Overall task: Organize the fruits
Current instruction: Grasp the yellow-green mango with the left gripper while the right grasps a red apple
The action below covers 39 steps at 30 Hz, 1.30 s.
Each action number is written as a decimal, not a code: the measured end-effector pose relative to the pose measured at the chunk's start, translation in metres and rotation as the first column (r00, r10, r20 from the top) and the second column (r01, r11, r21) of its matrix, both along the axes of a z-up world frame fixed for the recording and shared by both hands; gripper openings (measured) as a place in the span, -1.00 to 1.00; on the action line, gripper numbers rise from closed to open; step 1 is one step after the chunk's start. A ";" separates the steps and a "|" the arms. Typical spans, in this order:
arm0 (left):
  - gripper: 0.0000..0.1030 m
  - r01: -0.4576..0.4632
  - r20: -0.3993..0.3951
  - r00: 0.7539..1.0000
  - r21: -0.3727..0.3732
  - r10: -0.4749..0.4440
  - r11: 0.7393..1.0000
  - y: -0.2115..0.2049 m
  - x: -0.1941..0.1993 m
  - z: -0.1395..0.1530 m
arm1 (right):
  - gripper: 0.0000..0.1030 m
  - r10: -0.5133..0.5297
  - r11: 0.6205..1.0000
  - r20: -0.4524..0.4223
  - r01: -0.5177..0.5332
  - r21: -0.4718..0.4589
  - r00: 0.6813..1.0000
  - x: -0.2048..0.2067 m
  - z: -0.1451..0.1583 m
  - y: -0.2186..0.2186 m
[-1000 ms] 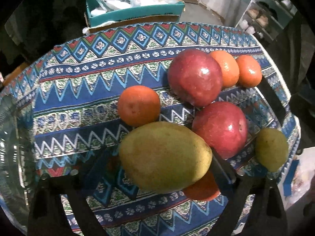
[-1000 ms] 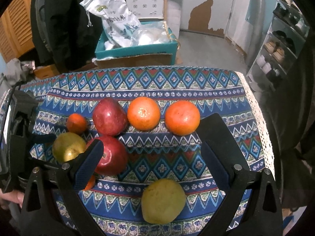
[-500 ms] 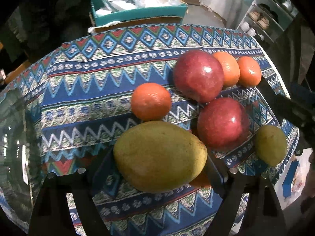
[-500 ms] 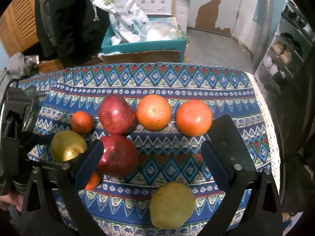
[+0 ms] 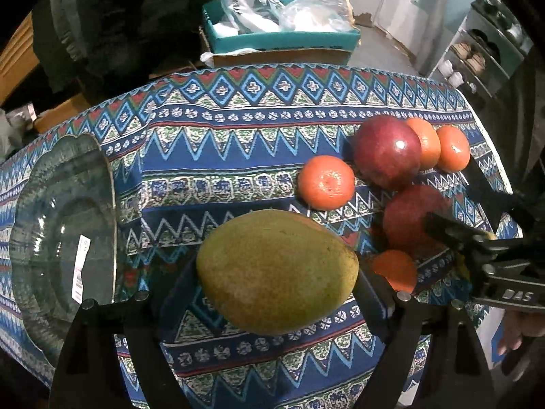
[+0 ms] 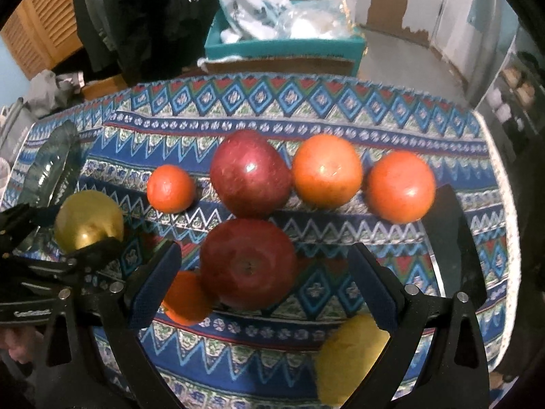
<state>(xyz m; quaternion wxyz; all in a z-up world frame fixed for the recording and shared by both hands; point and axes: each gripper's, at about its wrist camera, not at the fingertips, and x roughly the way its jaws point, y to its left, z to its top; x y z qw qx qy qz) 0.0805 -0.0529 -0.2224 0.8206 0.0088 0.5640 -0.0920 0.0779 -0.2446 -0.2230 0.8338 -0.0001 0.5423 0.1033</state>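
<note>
My left gripper (image 5: 276, 286) is shut on a yellow-green mango (image 5: 276, 271) and holds it above the patterned cloth, to the right of a clear glass bowl (image 5: 61, 238). The held mango also shows at the left of the right wrist view (image 6: 88, 220). My right gripper (image 6: 265, 283) is open, its fingers on either side of a red apple (image 6: 247, 267). A second red apple (image 6: 250, 172), three oranges (image 6: 327, 170) (image 6: 400, 185) (image 6: 170, 187), a small orange (image 6: 185, 303) and another mango (image 6: 351, 358) lie on the cloth.
A teal box (image 5: 282, 39) with bags in it stands behind the table. Dark clothing (image 6: 146, 17) hangs at the back left. The cloth's right edge (image 6: 500, 177) drops off near a shelf unit.
My left gripper has carried the mango left, bringing the glass bowl into view. My right gripper has moved forward and left, from near the second mango to around the near red apple.
</note>
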 end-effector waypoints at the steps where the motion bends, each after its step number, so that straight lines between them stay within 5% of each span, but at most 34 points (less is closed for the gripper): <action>1: 0.69 -0.001 0.004 1.000 0.000 0.001 1.000 0.001 0.000 0.000 | 0.89 -0.004 1.000 -0.011 0.005 0.008 1.000 0.001 -0.004 0.001; 11: 0.69 -0.010 0.015 1.000 0.002 0.010 1.000 0.009 -0.003 0.002 | 0.59 -0.049 0.998 -0.131 0.054 0.036 0.990 0.012 -0.045 0.004; 20: 0.69 -0.016 0.036 0.999 -0.007 0.016 1.000 0.013 -0.004 0.008 | 0.49 -0.053 0.998 -0.094 0.051 -0.027 0.994 0.010 -0.045 0.010; 39: 0.69 -0.029 0.178 0.984 -0.029 0.034 0.999 0.025 -0.018 0.065 | 0.49 -0.057 0.997 0.161 0.066 -0.051 0.985 -0.010 0.046 0.012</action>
